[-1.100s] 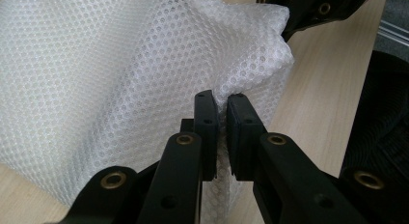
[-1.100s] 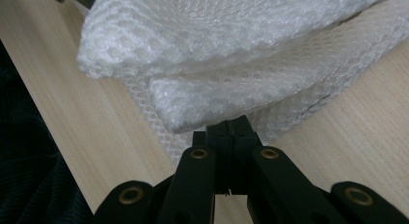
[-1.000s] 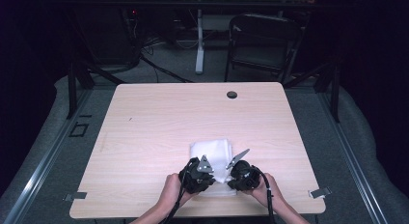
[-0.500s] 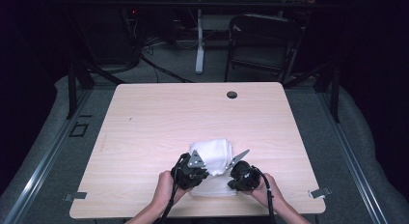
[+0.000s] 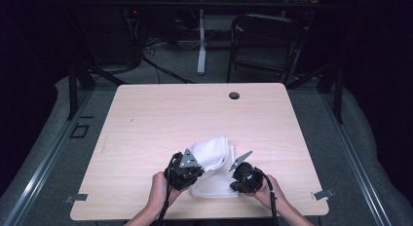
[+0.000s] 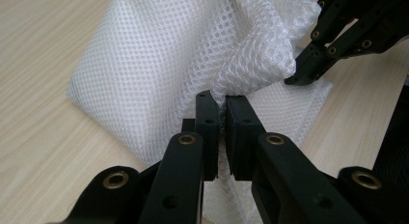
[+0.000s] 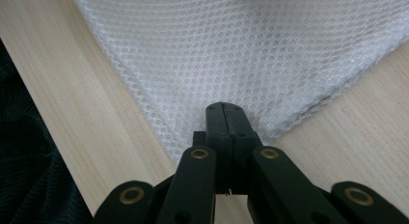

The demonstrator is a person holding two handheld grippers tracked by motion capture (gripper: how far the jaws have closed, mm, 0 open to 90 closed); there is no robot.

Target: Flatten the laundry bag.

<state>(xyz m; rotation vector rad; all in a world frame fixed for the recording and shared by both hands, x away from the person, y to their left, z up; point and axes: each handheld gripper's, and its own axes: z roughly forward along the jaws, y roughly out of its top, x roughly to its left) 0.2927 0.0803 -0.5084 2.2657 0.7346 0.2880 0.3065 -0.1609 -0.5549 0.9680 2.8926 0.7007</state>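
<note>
**Item: white mesh cloth, held at two points**

White honeycomb-mesh fabric cloth (image 5: 214, 162), lower centre of the light wooden table (image 5: 146, 119). My left gripper (image 6: 222, 113) is clamped on a raised fold; my right gripper (image 7: 225, 119) is pinched on its edge.

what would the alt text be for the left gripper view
The left gripper pinches a raised fold of white mesh cloth between its shut black jaws, above a light wooden table. The right gripper holds the cloth's far edge at upper right.
</note>
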